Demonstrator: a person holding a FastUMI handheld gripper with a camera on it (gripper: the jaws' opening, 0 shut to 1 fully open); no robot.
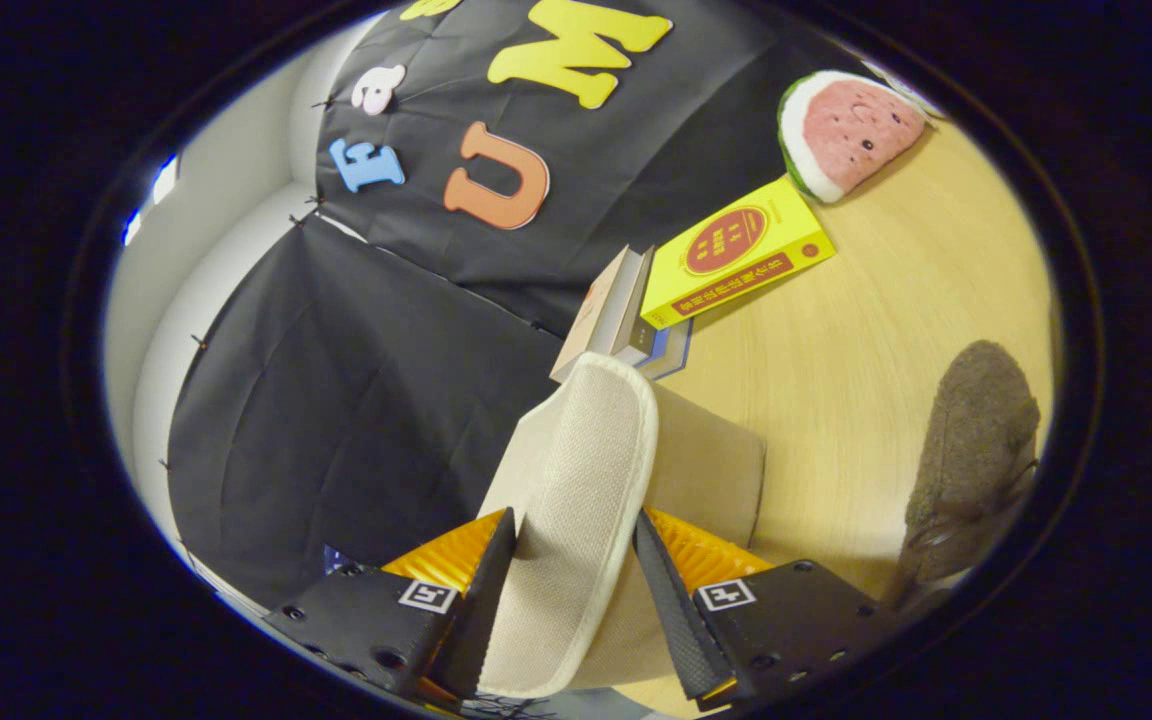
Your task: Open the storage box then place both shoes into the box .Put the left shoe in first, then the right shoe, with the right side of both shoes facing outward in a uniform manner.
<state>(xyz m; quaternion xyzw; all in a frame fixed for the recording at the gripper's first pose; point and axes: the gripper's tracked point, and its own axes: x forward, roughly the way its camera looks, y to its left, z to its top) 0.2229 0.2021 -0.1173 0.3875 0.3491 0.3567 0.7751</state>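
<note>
My gripper [576, 585] has both fingers pressed on the beige shoe [576, 500], lifted above the wooden table [866, 350]; I see the brown shoe [976, 460] right; farther, yellow book [736, 255], watermelon toy [851, 130].

Tool [571, 560] is showing two black fingers [484, 590] with ribbed, textured inner pads, tapering toward the tips. Orange-yellow ridged plastic pieces [448, 553] are sitting behind each finger. Two black matte blocks [366, 625] are forming the base, each carrying a small white square marker [427, 597] with a black pattern, plus round screw holes [388, 659] along the faces.
</note>
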